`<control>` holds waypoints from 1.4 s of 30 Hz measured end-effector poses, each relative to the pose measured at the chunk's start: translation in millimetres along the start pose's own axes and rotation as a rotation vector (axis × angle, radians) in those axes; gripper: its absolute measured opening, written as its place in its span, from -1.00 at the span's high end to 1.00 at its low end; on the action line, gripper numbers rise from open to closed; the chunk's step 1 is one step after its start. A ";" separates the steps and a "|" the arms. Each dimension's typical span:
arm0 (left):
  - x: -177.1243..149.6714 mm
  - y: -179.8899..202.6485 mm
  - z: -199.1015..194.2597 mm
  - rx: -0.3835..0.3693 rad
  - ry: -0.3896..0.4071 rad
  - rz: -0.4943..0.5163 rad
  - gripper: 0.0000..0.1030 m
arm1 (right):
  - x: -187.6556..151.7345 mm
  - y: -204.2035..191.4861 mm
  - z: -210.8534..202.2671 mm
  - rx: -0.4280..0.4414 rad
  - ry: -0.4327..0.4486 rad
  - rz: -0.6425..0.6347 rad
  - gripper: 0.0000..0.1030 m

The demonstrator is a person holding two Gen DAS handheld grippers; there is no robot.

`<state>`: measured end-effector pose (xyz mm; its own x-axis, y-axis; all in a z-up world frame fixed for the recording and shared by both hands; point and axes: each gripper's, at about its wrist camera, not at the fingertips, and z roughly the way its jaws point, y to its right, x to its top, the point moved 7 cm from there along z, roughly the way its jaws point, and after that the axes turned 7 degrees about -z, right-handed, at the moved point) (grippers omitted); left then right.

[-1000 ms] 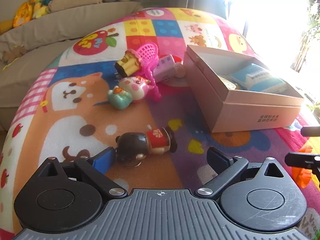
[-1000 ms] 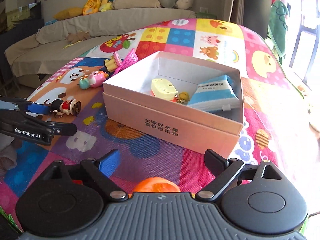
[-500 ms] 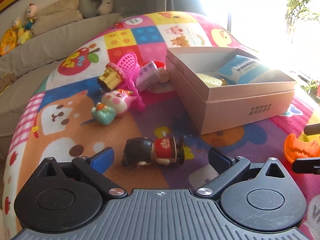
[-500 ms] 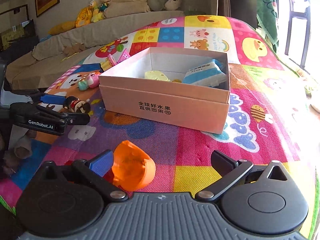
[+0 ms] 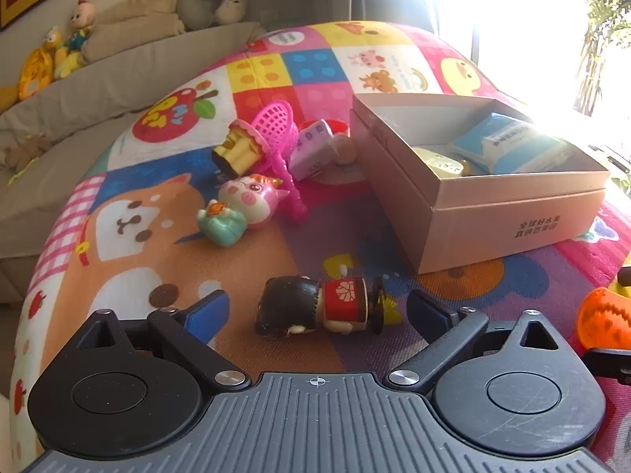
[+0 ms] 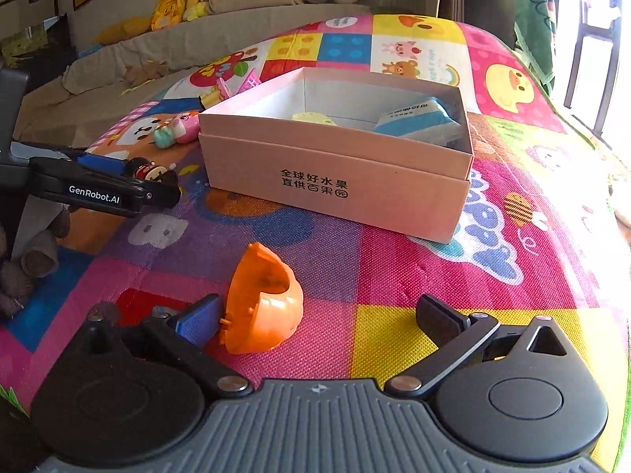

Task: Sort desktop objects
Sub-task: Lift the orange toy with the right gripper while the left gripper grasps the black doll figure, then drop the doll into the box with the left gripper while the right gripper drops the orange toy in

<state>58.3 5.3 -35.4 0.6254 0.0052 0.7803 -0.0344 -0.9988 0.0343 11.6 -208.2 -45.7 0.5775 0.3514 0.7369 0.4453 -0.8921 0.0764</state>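
Observation:
A doll with black hair and a red body [image 5: 315, 307] lies on its side on the colourful mat, between the fingers of my left gripper [image 5: 317, 309]; the jaws are closing and the pads stand apart from it. The same doll [image 6: 152, 169] and left gripper [image 6: 130, 187] show at the left of the right wrist view. An orange pumpkin shell [image 6: 260, 301] rests on the mat inside my right gripper [image 6: 319, 317], against the blue left pad, far from the right one. The pink cardboard box [image 6: 335, 173] holds a blue packet [image 6: 418, 120] and a yellow toy [image 6: 313, 118].
Left of the box [image 5: 512, 213] lie a pig toy [image 5: 250, 199], a teal figure [image 5: 221, 224], a pink basket [image 5: 276, 130], a cake toy [image 5: 236, 149] and a lilac block [image 5: 311, 148]. A sofa [image 5: 98, 90] with plush toys runs behind the mat.
The left gripper's fingers have drawn in around the doll. The right gripper has sunk toward the mat, and the orange pumpkin shell, earlier half hidden at its base, now sits between its fingers.

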 end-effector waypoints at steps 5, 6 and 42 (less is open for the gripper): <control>-0.1 1.5 -1.4 -0.001 0.003 -0.002 -0.41 | -1.0 -1.5 -2.0 -0.011 0.010 -0.005 -1.00; -0.6 1.7 -2.6 -0.001 0.003 0.000 -0.37 | -0.9 -2.1 -2.3 -0.010 0.012 -0.008 -1.00; 125.0 81.7 -76.4 -0.234 0.355 0.098 -0.36 | 140.4 65.9 -111.9 -0.129 0.370 0.011 0.14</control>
<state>74.2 -71.9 112.7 0.3044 -0.0323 0.9520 -0.2815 -0.9578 0.0575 45.5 -249.4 137.9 0.2858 0.2361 0.9287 0.3372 -0.9320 0.1332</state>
